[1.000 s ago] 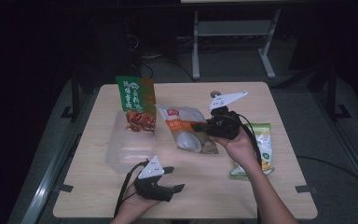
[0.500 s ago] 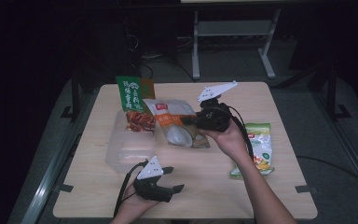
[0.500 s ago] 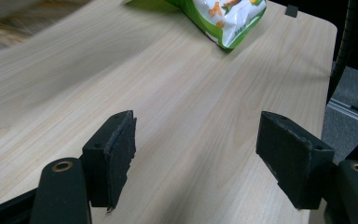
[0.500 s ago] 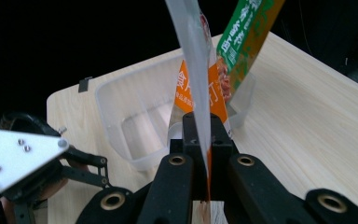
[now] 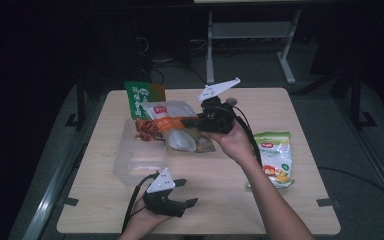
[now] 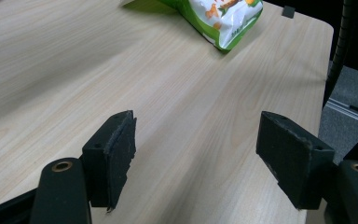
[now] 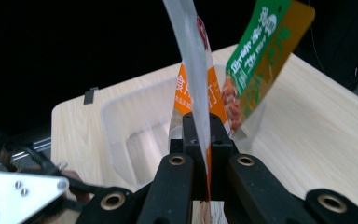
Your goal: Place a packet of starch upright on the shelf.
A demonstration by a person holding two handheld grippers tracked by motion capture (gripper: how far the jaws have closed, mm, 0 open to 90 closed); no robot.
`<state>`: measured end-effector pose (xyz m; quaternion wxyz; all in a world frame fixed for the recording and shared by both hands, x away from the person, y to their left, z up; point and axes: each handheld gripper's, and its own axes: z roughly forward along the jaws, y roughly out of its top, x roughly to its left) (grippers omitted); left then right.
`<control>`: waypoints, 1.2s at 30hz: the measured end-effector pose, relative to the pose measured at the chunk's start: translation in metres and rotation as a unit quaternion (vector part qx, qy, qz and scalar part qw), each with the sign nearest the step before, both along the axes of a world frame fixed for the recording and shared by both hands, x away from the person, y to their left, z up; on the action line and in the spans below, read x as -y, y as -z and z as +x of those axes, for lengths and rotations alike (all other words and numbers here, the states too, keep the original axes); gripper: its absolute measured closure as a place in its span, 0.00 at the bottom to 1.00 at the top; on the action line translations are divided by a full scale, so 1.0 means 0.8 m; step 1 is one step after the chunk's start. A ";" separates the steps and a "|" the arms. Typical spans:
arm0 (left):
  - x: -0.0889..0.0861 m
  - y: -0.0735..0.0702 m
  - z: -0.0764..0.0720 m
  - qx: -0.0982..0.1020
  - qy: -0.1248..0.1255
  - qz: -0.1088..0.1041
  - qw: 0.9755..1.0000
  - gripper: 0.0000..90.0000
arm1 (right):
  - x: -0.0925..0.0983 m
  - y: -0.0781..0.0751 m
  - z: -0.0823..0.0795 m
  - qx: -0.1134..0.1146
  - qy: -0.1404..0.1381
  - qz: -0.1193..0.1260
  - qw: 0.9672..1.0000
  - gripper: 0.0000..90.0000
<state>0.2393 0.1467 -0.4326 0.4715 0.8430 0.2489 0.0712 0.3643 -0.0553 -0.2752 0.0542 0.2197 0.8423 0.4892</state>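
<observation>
My right gripper (image 5: 191, 122) is shut on the edge of a white and orange snack bag (image 5: 172, 125), which hangs above the table beside a clear plastic container (image 5: 140, 160). In the right gripper view the jaws (image 7: 204, 128) pinch the thin bag (image 7: 193, 79) edge-on, with the container (image 7: 135, 126) behind it. A green and orange snack bag (image 5: 142, 97) stands tilted at the container's far end and appears as the green bag (image 7: 256, 56) in the right gripper view. My left gripper (image 5: 187, 192) rests open near the table's front edge, and its jaws (image 6: 198, 140) hold nothing.
A green and yellow snack bag (image 5: 275, 157) lies flat at the table's right side, and its end (image 6: 219, 16) lies ahead of the left gripper. The wooden table (image 5: 220, 200) has bare surface between the two hands. Metal frames stand on the dark floor behind.
My right gripper has moved left and upward with the white and orange bag, closer to the container. The left gripper has stayed put.
</observation>
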 end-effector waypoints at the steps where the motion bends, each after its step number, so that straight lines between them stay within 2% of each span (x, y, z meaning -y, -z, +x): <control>1: 0.000 0.000 0.000 0.000 0.000 0.000 1.000 0.31 | -0.003 -0.001 0.001 -0.002 -0.002 0.002 1.000 1.00; 10: 0.000 -0.001 -0.002 0.002 -0.001 -0.008 1.000 0.31 | -0.042 -0.005 0.010 -0.001 -0.023 0.004 1.000 1.00; 11: -0.001 -0.002 -0.001 0.004 0.001 -0.002 1.000 0.31 | -0.046 -0.005 0.011 -0.001 -0.024 0.003 1.000 1.00; 15: -0.003 -0.003 -0.002 0.007 -0.003 -0.001 1.000 0.31 | -0.060 -0.003 0.017 -0.001 -0.028 -0.002 1.000 1.00; 17: -0.003 -0.003 -0.002 0.005 -0.005 -0.006 1.000 0.31 | -0.066 -0.001 0.021 -0.001 -0.028 0.000 1.000 1.00; 32: 0.000 -0.001 -0.003 0.008 0.004 0.002 1.000 0.31 | -0.112 0.019 0.040 -0.022 -0.033 0.004 0.999 1.00; 36: 0.002 0.000 -0.004 0.005 0.003 -0.003 1.000 0.31 | -0.122 0.024 0.044 -0.027 -0.032 0.008 0.999 1.00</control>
